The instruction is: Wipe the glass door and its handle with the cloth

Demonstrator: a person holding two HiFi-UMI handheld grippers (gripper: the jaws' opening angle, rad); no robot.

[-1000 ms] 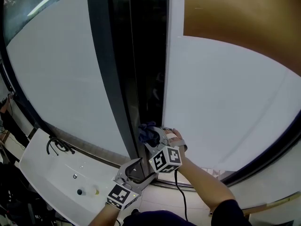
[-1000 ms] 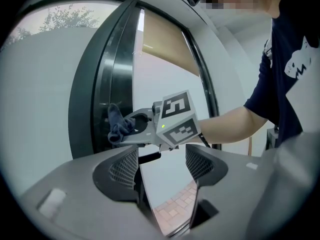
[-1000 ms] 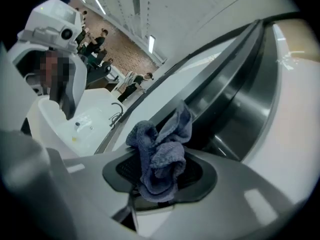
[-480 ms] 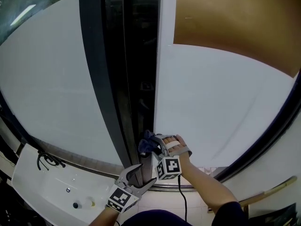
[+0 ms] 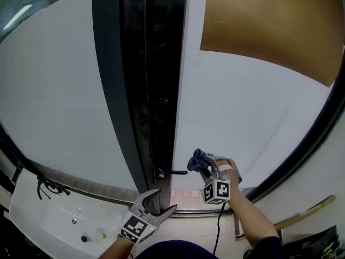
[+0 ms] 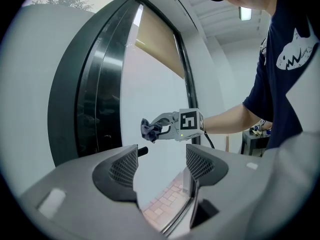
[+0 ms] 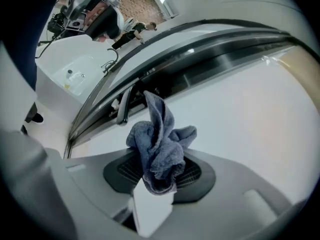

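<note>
The door's frosted glass panel [image 5: 242,117] stands right of a dark frame [image 5: 140,90]. Its short black handle [image 5: 173,172] juts from the door edge. My right gripper [image 5: 202,165] is shut on a crumpled blue cloth [image 5: 197,158], held against the glass just right of the handle. In the right gripper view the cloth [image 7: 161,146] bunches up between the jaws, with the handle [image 7: 122,105] beyond it. My left gripper [image 5: 161,199] hangs open and empty below the handle. In its own view the left gripper [image 6: 160,161] looks toward the cloth [image 6: 149,129].
A white counter [image 5: 48,220] with a black cable [image 5: 46,185] lies at the lower left. Brick-patterned floor [image 5: 186,198] shows under the door. A wooden stick [image 5: 307,212] lies at the lower right. The upper glass [image 5: 269,26] looks brown.
My right gripper has carried the cloth rightward, from the door edge beside the dark frame onto the frosted panel, uncovering the handle. The left gripper has stayed low and open.
</note>
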